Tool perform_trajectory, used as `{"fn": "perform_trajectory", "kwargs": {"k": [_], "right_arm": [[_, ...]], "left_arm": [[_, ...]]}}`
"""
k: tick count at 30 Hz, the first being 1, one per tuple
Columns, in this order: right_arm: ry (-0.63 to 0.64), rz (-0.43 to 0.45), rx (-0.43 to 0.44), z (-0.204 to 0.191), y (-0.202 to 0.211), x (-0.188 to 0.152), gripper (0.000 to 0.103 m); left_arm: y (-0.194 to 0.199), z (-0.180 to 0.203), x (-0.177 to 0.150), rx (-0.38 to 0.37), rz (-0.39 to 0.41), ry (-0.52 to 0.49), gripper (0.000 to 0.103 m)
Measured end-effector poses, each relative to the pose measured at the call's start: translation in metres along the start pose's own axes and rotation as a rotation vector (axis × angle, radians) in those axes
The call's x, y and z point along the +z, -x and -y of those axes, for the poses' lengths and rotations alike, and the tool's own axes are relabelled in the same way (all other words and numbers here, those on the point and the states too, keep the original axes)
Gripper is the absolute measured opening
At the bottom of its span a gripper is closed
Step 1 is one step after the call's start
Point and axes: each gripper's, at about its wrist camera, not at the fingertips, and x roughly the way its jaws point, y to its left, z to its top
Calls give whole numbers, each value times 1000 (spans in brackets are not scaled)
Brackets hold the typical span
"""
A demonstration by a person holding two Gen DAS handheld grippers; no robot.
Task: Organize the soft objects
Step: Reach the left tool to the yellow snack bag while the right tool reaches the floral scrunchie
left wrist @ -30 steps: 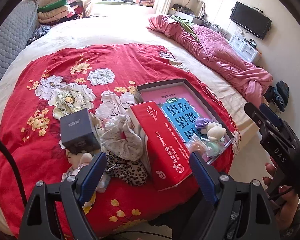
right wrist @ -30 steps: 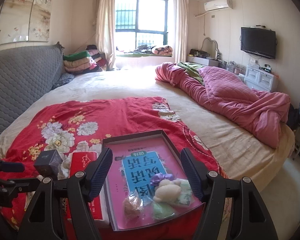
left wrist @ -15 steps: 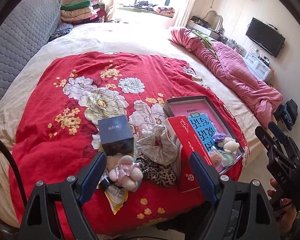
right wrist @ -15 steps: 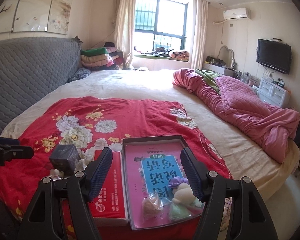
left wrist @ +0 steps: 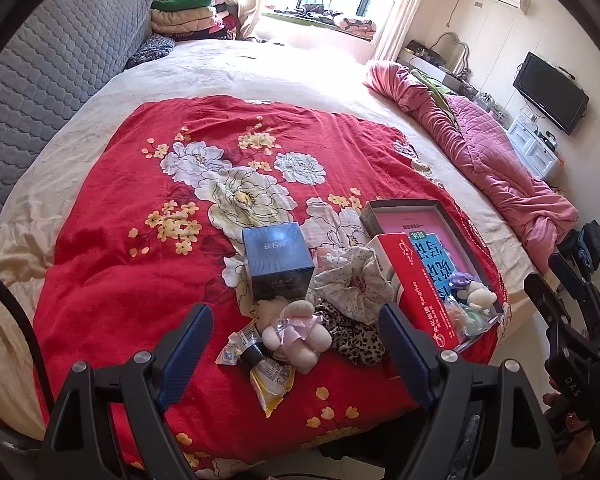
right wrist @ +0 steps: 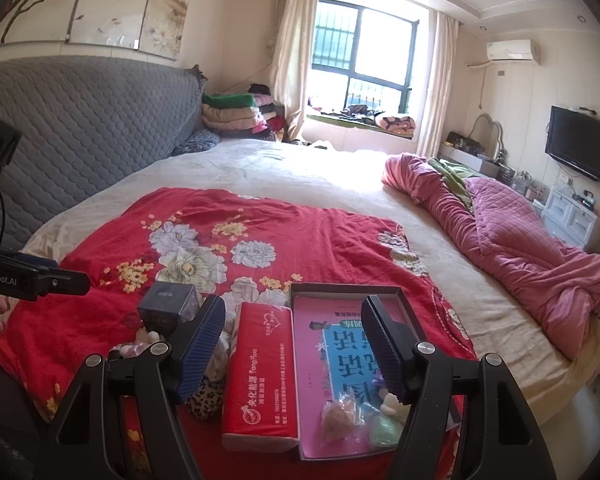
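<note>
The left gripper [left wrist: 296, 344] hangs wide open and empty above a pink plush [left wrist: 296, 334] on the red quilt [left wrist: 112, 264] (scrunchies [left wrist: 354, 290] just beside it, by a dark box [left wrist: 278, 258]). The right gripper [right wrist: 294, 348] is also agape, holding nothing, over the tissue pack [right wrist: 262, 372] and tray [right wrist: 346, 289].
</note>
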Motion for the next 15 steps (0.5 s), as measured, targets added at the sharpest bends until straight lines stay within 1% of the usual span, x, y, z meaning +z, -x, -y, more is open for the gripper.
{"fn": "perform_trajectory", "kwargs": {"k": [7,12,15], "right_arm": [[48,-16,20,-17,-7,-3,72],[101,-35,7,-28,-15,-9,72],[124,-48,15,-35,-21,-14,72]], "left_arm": [[-4,-16,-6,10,-15,22,84],[-14,-25,-14,25,-47,36,84],[-22,-30,-20,32,-67,40,84]]}}
